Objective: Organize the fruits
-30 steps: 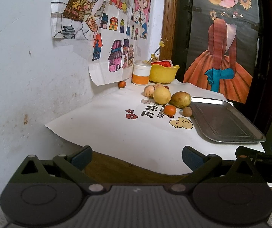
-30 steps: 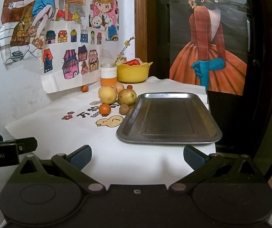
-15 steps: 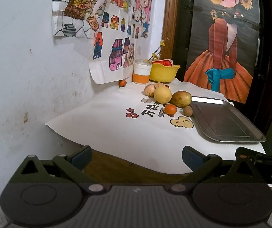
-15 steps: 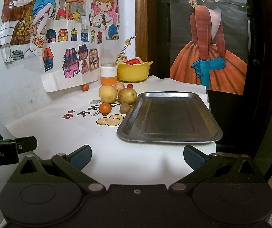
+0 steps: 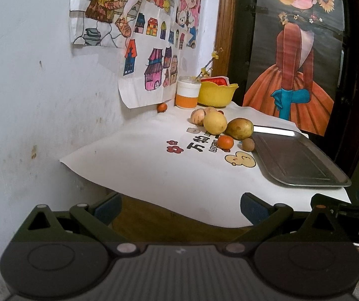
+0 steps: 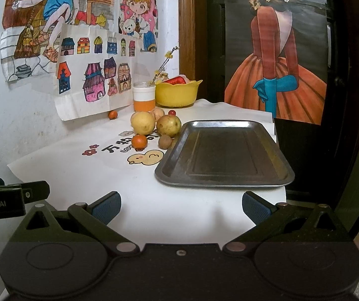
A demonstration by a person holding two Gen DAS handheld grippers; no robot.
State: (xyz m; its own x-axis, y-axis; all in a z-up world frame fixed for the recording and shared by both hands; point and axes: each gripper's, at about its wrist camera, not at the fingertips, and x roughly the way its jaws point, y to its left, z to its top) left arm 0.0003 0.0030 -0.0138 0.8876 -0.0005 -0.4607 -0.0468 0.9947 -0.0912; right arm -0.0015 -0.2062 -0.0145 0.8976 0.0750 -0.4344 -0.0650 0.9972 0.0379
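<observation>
Fruit sits in a cluster at mid-frame in both wrist views, well apart from both tongs: a yellow lemon (image 6: 143, 122), a greenish mango (image 6: 168, 125), a small orange (image 6: 139, 141) and a brown round fruit (image 6: 165, 141), perhaps a kiwi. They lie on the white-covered surface (image 6: 79, 175) just left of the bare metal tray (image 6: 225, 153). Left tongs (image 5: 180, 208) and right tongs (image 6: 181, 207) fill the lower frame, both spread wide and holding nothing, near the surface's front edge.
</observation>
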